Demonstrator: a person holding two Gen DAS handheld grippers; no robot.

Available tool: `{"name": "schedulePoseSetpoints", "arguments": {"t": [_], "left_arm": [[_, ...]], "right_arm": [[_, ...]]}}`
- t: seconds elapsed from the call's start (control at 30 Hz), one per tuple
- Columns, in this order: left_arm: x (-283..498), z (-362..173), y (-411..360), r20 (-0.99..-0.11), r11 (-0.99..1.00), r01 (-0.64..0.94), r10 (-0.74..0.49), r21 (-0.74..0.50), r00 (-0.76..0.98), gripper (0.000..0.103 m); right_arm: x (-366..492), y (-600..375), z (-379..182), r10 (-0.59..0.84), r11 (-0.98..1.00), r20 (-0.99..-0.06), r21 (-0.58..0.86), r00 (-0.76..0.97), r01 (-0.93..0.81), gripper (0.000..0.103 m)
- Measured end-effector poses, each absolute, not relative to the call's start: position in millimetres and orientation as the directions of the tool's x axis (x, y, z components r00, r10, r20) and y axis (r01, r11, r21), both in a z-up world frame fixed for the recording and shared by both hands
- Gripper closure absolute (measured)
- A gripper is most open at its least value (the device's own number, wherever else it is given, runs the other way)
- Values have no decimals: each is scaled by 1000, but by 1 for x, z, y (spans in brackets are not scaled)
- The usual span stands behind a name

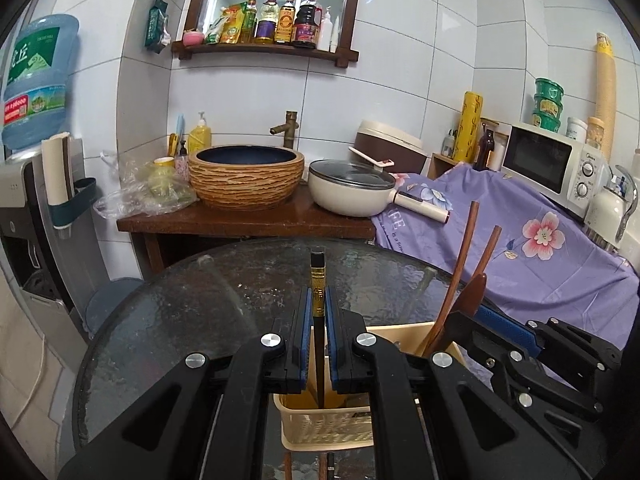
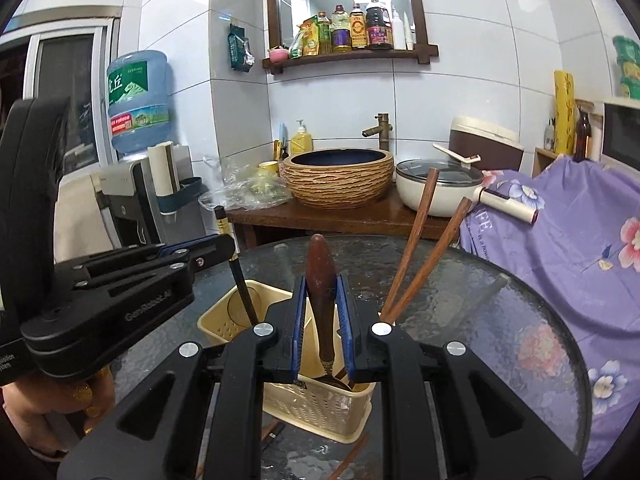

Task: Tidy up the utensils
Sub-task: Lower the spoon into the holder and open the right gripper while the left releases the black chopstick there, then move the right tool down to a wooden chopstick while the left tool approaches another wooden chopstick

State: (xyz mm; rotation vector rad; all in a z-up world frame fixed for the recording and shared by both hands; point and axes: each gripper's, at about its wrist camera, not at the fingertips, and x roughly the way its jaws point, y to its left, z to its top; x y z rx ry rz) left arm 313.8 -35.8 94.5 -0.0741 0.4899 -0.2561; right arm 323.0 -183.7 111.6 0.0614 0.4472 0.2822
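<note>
Midway, by the look of it. At frame bottom centre, cream utensil basket (image 2: 320,408) on glass table (image 2: 500,320), already holding two wooden chopsticks (image 2: 416,240). Right gripper (image 2: 320,308) clamped on wooden-handled spoon (image 2: 320,276), lowered in; left gripper (image 1: 318,312) clamped on black chopstick (image 1: 318,280), tip inside. Loose sticks (image 2: 348,460) still lying on the table.

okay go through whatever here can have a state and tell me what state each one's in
Left gripper: shut on black chopstick, its tip down in the caddy.
Right gripper: shut on wooden-handled utensil, its head down in the caddy.
Brown chopsticks: standing tilted in the caddy.
Pot: lid on.
Microwave: door closed.
</note>
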Motion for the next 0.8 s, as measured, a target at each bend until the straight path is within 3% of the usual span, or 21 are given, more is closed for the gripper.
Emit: {"name": "schedulePoseSetpoints", "arguments": {"t": [0.03,0.1,0.13,0.17,0.2,0.23,0.47,0.57,0.8], "left_arm": [[314,94,-35,-461,965,226,-263,-134,847,90],[309,95,-32,-453,966,219,-257,-136,854,54],[306,95,-29,-441,969,209,-247,-134,863,48],[302,96,-27,-430,971,201,-237,-128,871,46],[300,96,-27,-427,972,201,-234,-123,874,43],[296,96,-25,-424,973,201,-231,-115,876,41],[270,84,-5,-427,979,165,-200,-118,882,20],[256,71,4,-450,981,154,-190,-117,872,16],[244,15,6,-593,988,150,-140,-33,793,15]], "right_arm": [[324,-185,111,288,958,-423,131,859,-256,85],[326,-189,110,277,960,-423,148,863,-236,78],[326,-191,111,275,961,-420,152,865,-232,69],[326,-193,110,272,961,-418,155,867,-227,62],[324,-195,110,268,962,-413,156,871,-222,49],[323,-196,110,265,963,-407,157,874,-219,47],[290,-205,107,276,958,-383,185,882,-219,46],[267,-202,98,266,963,-390,151,882,-224,34],[249,-199,48,257,966,-576,165,776,-197,34]]}}
